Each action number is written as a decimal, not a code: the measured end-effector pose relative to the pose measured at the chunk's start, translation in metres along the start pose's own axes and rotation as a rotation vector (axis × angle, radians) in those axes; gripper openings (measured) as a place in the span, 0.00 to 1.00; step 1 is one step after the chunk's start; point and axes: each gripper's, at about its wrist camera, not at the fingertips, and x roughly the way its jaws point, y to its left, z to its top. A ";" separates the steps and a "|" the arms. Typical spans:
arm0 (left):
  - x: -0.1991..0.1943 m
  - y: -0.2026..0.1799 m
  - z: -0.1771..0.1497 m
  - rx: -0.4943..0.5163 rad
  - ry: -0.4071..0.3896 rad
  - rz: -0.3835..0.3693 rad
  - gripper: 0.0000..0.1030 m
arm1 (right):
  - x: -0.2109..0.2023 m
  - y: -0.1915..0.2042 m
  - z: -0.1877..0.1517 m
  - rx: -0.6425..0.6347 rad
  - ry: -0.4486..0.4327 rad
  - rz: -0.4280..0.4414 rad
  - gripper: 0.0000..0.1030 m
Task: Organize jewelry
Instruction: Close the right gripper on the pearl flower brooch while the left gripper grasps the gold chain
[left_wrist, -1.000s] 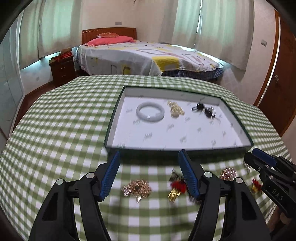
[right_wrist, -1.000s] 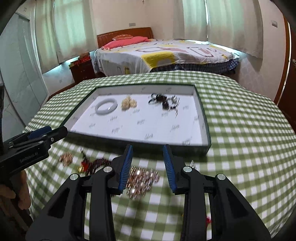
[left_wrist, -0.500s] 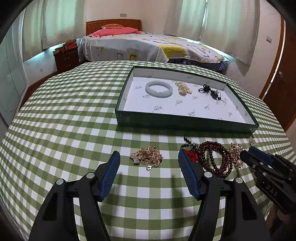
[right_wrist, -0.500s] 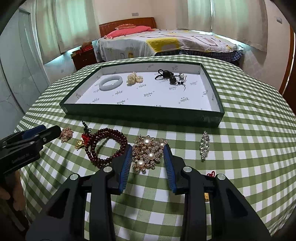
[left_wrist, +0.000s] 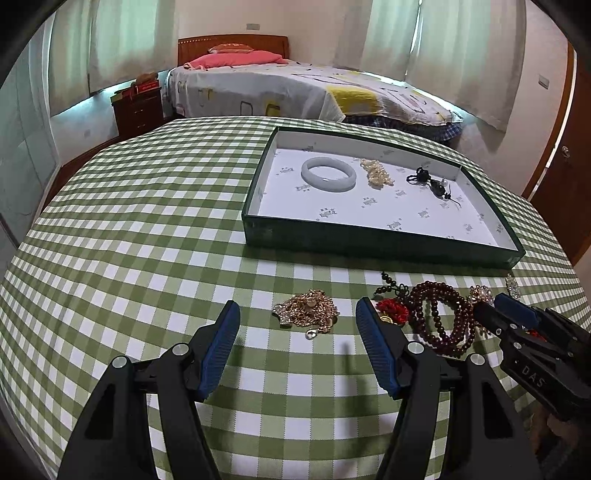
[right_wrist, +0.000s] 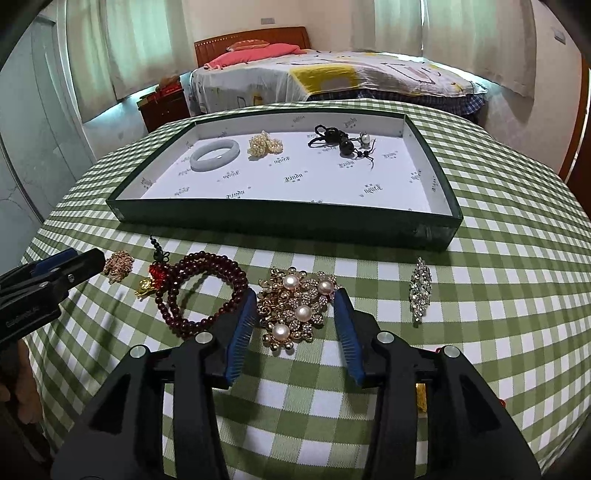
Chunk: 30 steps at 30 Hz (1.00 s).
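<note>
A dark green tray (left_wrist: 369, 240) (right_wrist: 280, 218) with a white lining holds a pale jade bangle (left_wrist: 328, 174) (right_wrist: 215, 155), a pearl cluster (left_wrist: 376, 172) (right_wrist: 265, 144) and a black cord piece (left_wrist: 432, 184) (right_wrist: 340, 140). On the checked cloth in front lie a gold chain bundle (left_wrist: 306, 314) (right_wrist: 118, 265), a dark red bead bracelet (left_wrist: 439, 317) (right_wrist: 203, 291), a gold pearl brooch (right_wrist: 295, 308) and a silver brooch (right_wrist: 420, 288). My left gripper (left_wrist: 297, 314) is open, its fingers either side of the gold bundle. My right gripper (right_wrist: 294, 295) is open around the pearl brooch.
The round table has a green checked cloth (left_wrist: 147, 221). A bed (left_wrist: 295, 88) and a wooden nightstand (left_wrist: 138, 110) stand behind it. A door (left_wrist: 569, 166) is at the right. A small gold and red item (right_wrist: 421, 398) lies partly hidden under my right gripper.
Both grippers have drawn back from the tray and lowered toward the loose jewelry. The gold bundle and the pearl brooch now sit between the open fingers.
</note>
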 end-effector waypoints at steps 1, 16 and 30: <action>0.000 0.001 0.000 -0.002 0.002 0.002 0.62 | 0.001 0.000 0.000 -0.002 0.002 -0.001 0.47; 0.007 0.006 -0.003 -0.012 0.030 0.008 0.62 | 0.000 0.000 -0.004 -0.038 -0.014 -0.024 0.41; 0.019 0.003 -0.001 -0.014 0.047 0.009 0.62 | -0.009 -0.003 -0.004 -0.026 -0.030 0.002 0.23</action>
